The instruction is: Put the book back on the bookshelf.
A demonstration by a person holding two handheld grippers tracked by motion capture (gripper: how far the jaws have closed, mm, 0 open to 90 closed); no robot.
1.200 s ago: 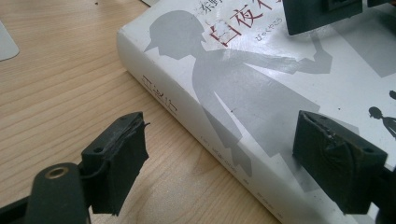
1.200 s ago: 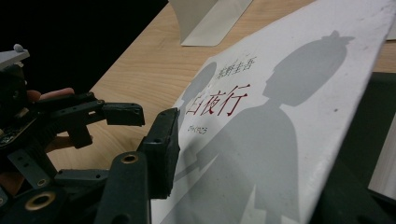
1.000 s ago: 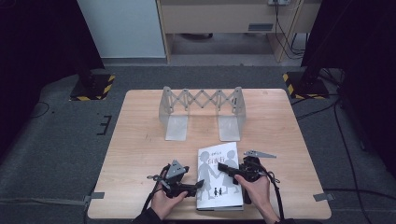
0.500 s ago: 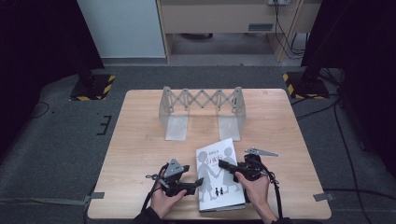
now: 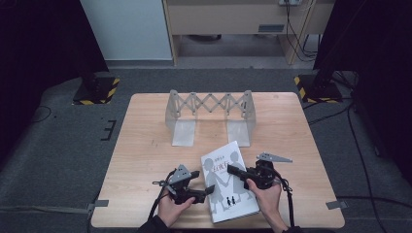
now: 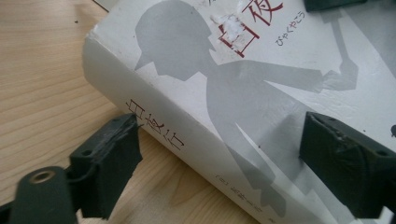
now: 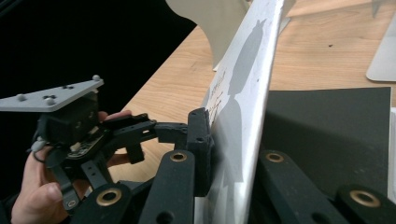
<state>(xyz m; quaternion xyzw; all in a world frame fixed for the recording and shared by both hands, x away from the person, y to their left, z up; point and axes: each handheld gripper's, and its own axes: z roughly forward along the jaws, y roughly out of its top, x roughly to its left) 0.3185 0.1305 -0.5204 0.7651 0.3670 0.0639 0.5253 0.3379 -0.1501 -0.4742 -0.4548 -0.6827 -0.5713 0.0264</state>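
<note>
We saw a light wooden table on grey carpet; on its far half stood a grey folding rack with a scissor-lattice top and two flat feet resting on the wood; nearer the person's edge lay a white book with grey silhouette figures and red title characters on the cover, angled slightly; in the left gripper view its spine sat against the wood grain; tape strips marked the near corners of the table.

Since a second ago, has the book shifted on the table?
No. The book sits at the same spot and angle below the folding rack, near the table's front edge.
</note>
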